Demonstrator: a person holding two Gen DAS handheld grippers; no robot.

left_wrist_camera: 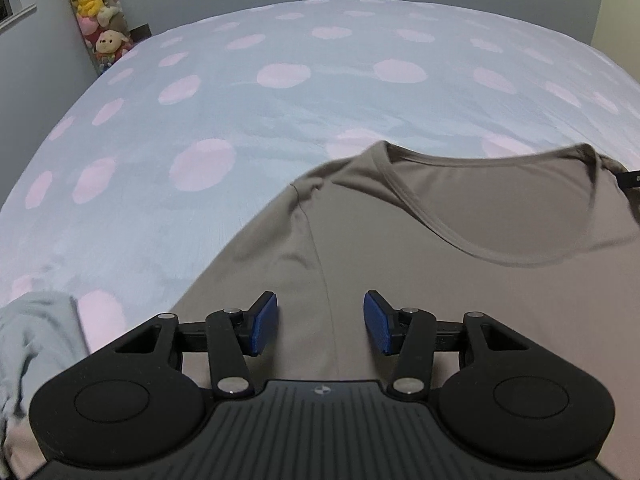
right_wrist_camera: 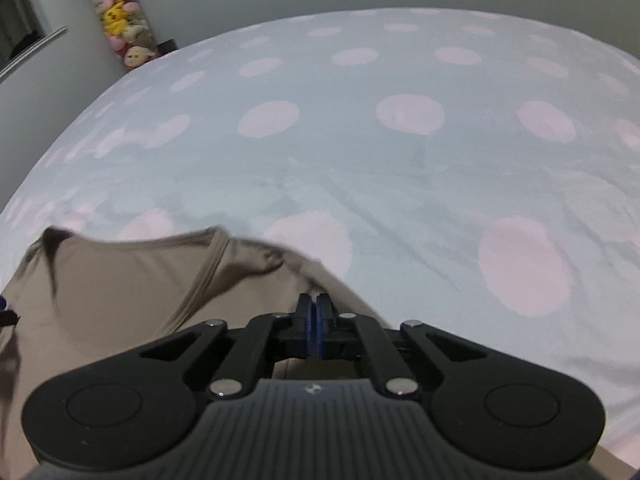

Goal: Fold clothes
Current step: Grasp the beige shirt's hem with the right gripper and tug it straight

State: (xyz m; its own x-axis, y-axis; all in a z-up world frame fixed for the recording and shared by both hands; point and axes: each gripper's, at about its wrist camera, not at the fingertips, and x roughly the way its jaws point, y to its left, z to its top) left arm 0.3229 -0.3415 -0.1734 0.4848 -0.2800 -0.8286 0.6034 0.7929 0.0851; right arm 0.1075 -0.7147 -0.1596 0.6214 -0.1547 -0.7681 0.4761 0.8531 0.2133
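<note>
The T-shirt (left_wrist_camera: 420, 248) is a plain taupe, a greyish brown with no print, and its neckline band (left_wrist_camera: 420, 196) is the same shade. The bed cover (left_wrist_camera: 280, 128) beneath it is pale blue-grey, patterned all over with large soft pink dots. At the lower left edge of the left wrist view lies a light grey-blue garment (left_wrist_camera: 36, 344), unpatterned. The left gripper (left_wrist_camera: 320, 322) is matte black with deep blue pads (left_wrist_camera: 264, 322) and silver pivot pins; the right gripper (right_wrist_camera: 315, 326) has the same colours. Beside the grey wall, the plush toys (left_wrist_camera: 98, 12) are pink, yellow, mint green and beige.
</note>
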